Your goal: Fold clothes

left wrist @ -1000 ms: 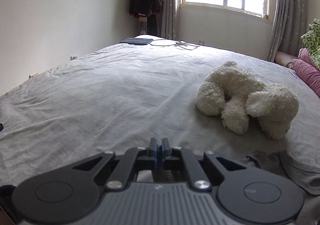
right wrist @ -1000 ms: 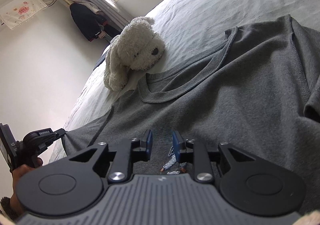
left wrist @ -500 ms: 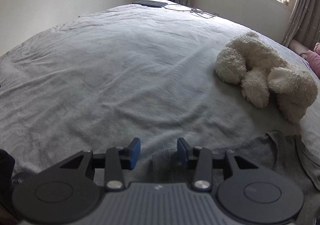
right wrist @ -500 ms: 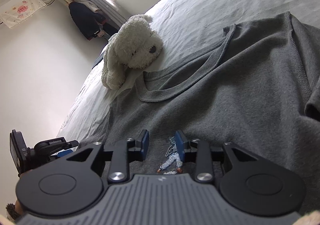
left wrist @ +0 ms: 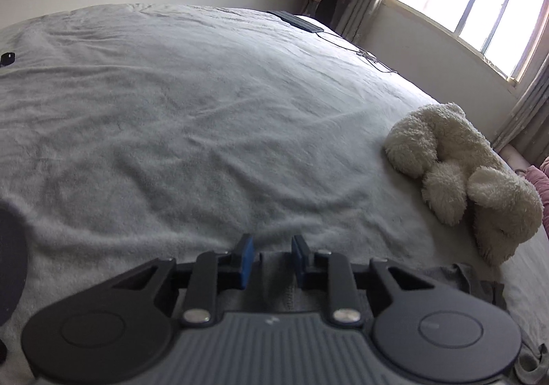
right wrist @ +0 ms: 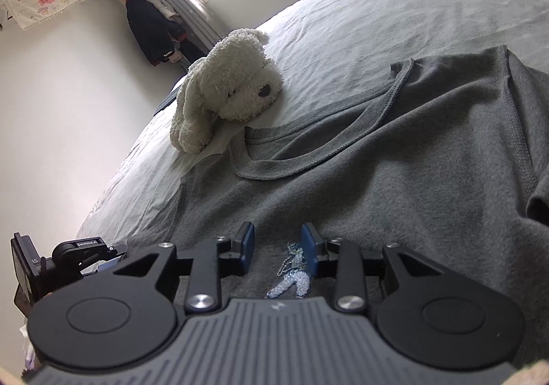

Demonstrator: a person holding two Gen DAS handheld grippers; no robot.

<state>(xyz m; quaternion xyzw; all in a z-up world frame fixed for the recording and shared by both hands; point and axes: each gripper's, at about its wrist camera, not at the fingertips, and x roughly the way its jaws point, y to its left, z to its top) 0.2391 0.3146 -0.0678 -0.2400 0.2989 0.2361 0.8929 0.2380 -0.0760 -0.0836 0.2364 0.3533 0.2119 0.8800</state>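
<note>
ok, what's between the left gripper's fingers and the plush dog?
Left wrist view: from the left gripper, closing over the grey shirt's edge, only bare wrinkled bedsheet runs to the plush dog. Nothing else.

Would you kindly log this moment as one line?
left gripper: closing over grey T-shirt edge | right gripper: open above shirt | plush dog: beside collar

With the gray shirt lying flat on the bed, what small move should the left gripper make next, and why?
Probably let the left gripper finish closing on the gray shirt before any lift. Its jaws are closing with a fold of the shirt's edge between them, but the pads do not yet seem to press it. The right gripper stands open over the shirt's front, holding nothing.
</note>
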